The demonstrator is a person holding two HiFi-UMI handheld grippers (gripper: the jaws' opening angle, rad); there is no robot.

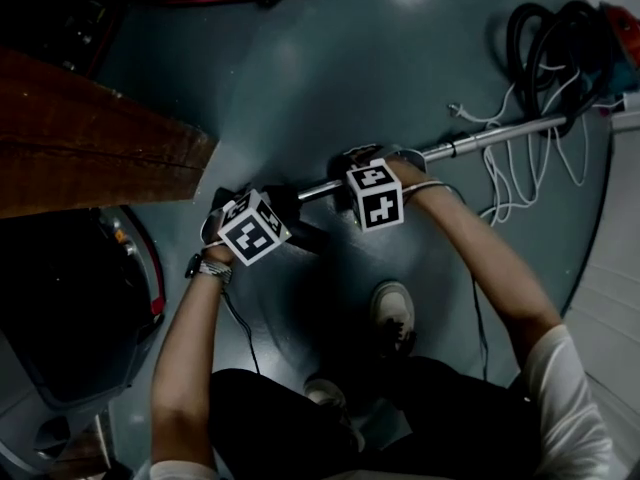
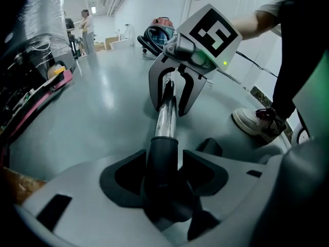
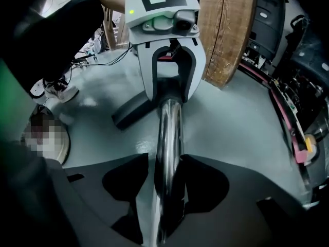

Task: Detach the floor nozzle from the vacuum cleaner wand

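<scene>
– Grey-green floor [image 1: 330, 68] all round, a bit shiny. Lying on it?
– Long metal wand [image 1: 500, 133], from far right down to the middle. Black neck [image 2: 163, 148] on its left end, going into the nozzle [image 3: 129, 113], flat on the floor. Still joined up.
– Left gripper [image 2: 163, 176]?
– Down over the black neck. Jaws spread wide, one on each side, neck right between them. Close to it, but no squeeze to be seen.
– Right gripper [image 3: 165, 184]?
– Just to the right of the left one, down over the bare metal. Jaws spread wide too, wand between them, a thin strip of floor showing on one side.
– Around them?
– Black-and-white cube [image 1: 375, 195] on the back of each gripper. Brown wood plank [image 1: 90, 138] on the left. Black hose [image 1: 580, 18] and white cords [image 1: 495, 168] far right, by the wand's other end. White shoe [image 1: 393, 313] near, just under the right gripper.
</scene>
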